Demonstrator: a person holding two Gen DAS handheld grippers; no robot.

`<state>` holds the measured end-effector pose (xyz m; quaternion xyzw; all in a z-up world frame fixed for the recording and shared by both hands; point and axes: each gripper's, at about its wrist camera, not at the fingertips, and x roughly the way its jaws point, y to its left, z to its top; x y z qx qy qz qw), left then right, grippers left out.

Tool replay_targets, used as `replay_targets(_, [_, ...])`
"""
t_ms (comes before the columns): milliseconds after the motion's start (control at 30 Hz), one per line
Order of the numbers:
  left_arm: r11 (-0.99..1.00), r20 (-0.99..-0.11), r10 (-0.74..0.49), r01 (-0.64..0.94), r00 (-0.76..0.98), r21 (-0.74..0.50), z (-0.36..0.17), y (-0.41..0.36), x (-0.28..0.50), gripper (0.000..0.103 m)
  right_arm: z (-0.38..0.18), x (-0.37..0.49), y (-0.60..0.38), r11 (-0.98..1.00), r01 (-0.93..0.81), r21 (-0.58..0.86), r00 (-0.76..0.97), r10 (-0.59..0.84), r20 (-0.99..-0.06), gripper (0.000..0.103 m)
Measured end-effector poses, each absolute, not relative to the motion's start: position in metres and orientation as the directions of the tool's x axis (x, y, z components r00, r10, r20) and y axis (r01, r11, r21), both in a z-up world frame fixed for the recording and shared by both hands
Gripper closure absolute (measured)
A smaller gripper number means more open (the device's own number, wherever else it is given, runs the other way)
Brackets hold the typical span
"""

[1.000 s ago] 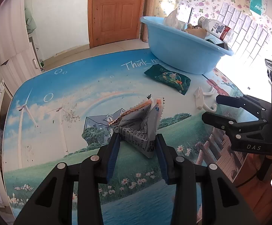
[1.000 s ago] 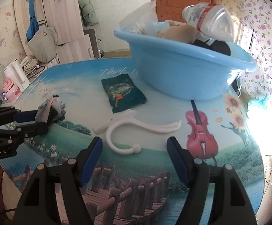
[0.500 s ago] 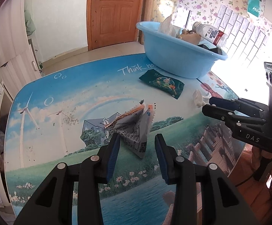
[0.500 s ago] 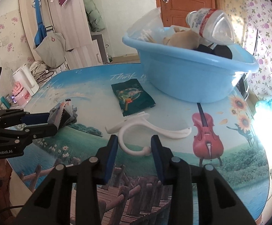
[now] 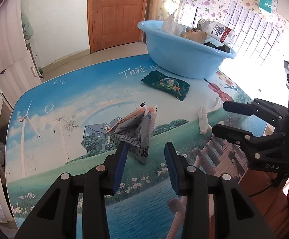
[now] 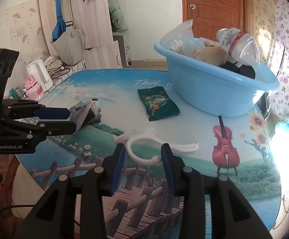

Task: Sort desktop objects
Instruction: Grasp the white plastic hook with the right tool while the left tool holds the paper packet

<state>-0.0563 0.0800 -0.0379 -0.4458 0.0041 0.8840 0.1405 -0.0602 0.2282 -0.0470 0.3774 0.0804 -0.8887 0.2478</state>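
Left tool point(image 5: 145, 152) clamped on crumpled packet point(image 5: 135, 132) above desk point(image 5: 64, 103). Right tool point(image 6: 142, 155) opening around white hook point(image 6: 144, 139), pads not pressing; hook lies on desk.

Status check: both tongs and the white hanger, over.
Left tongs shut on crumpled packet. Right tongs opening, hook of white hanger between them, not gripped. Green sachet lies between hanger and blue basin.
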Motion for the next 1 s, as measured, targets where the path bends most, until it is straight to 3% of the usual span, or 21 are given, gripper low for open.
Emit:
replay_targets(67, [-0.959,-0.786,0.250,-0.254,-0.565,-0.122,-0.039,0.079,-0.058,0.059,-0.046,-0.060,0.229,-0.863,0.504,0.031,-0.604,-0.378,-0.702,0.037])
replay_targets(100, [-0.958,-0.784,0.254,-0.257,-0.566,-0.124,-0.039,0.079,-0.059,0.055,-0.046,-0.061,0.231,-0.863,0.504,0.029,-0.606,-0.378,-0.700,0.036])
replay_targets(167, [-0.955,-0.783,0.258,-0.273,-0.567,-0.117,-0.038,0.081,-0.062,0.036,-0.047,-0.066,0.232,-0.863,0.504,0.030,-0.602,-0.377,-0.704,0.036])
replay_targets(333, [-0.955,-0.778,0.236,-0.289,-0.582,-0.073,-0.037,0.083,-0.073,0.026,-0.051,-0.080,0.225,-0.828,0.561,-0.007,-0.576,-0.384,-0.722,0.031])
replay_targets(533, [-0.955,-0.794,0.234,-0.285,-0.561,-0.080,-0.046,0.078,-0.091,0.025,-0.059,-0.085,0.212,-0.750,0.658,-0.063,-0.523,-0.395,-0.756,0.026])
replay_targets(600, [-0.954,-0.802,0.240,-0.286,-0.547,-0.090,-0.049,0.078,-0.094,0.028,-0.063,-0.088,0.212,-0.751,0.658,-0.048,-0.508,-0.396,-0.765,0.026])
replay_targets(667, [-0.957,-0.806,0.220,-0.283,-0.549,-0.069,-0.052,0.079,-0.094,0.054,-0.066,-0.094,0.217,-0.756,0.654,0.013,-0.468,-0.418,-0.778,0.026])
replay_targets(733, [-0.955,-0.806,0.216,-0.291,-0.551,-0.057,-0.053,0.079,-0.093,0.056,-0.067,-0.093,0.222,-0.752,0.657,0.054,-0.455,-0.452,-0.767,0.030])
replay_targets(800, [-0.952,-0.799,0.238,-0.295,-0.552,-0.080,-0.051,0.077,-0.093,0.062,-0.067,-0.090,0.226,-0.753,0.656,0.052,-0.465,-0.457,-0.758,0.047])
replay_targets(1000, [-0.951,-0.789,0.249,-0.297,-0.562,-0.088,-0.045,0.078,-0.091,0.066,-0.067,-0.090,0.235,-0.760,0.639,0.122,-0.448,-0.497,-0.743,0.048])
